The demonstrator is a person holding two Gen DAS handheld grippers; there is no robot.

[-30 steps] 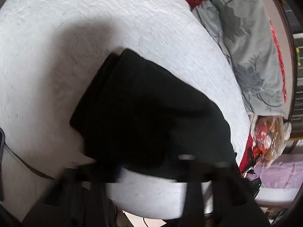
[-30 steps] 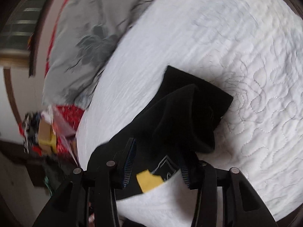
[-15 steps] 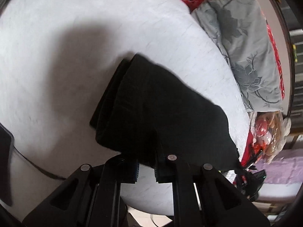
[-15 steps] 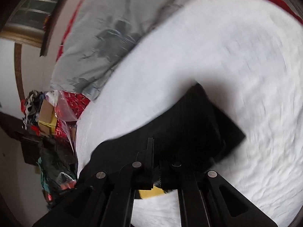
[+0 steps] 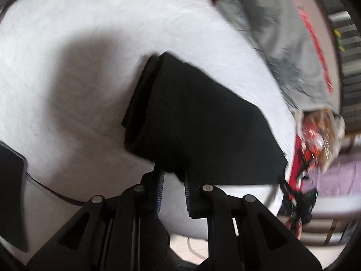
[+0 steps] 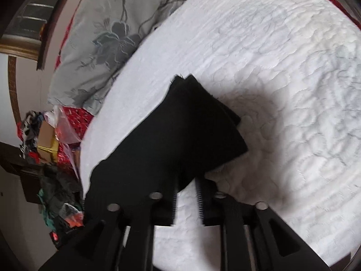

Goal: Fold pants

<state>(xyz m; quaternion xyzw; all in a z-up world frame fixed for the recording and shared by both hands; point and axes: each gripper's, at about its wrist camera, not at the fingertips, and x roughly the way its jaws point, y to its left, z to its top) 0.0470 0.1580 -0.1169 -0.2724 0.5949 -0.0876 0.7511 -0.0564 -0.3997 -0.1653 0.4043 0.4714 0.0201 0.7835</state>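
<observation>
Black folded fabric pants [image 5: 198, 122] near white quilted bed's [image 6: 282, 67] edge, pinched narrowly by left tool [image 5: 172, 178]; right tool [image 6: 186, 187] just widening, risking slumped fold.

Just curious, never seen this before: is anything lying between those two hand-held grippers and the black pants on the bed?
Nothing visible: the black pants sit between both grippers' fingers, on bare white quilt.

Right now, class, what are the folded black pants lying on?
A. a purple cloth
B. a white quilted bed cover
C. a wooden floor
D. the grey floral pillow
B: the black pants lie on the white quilted bed cover, apart from the grey floral pillow.
</observation>
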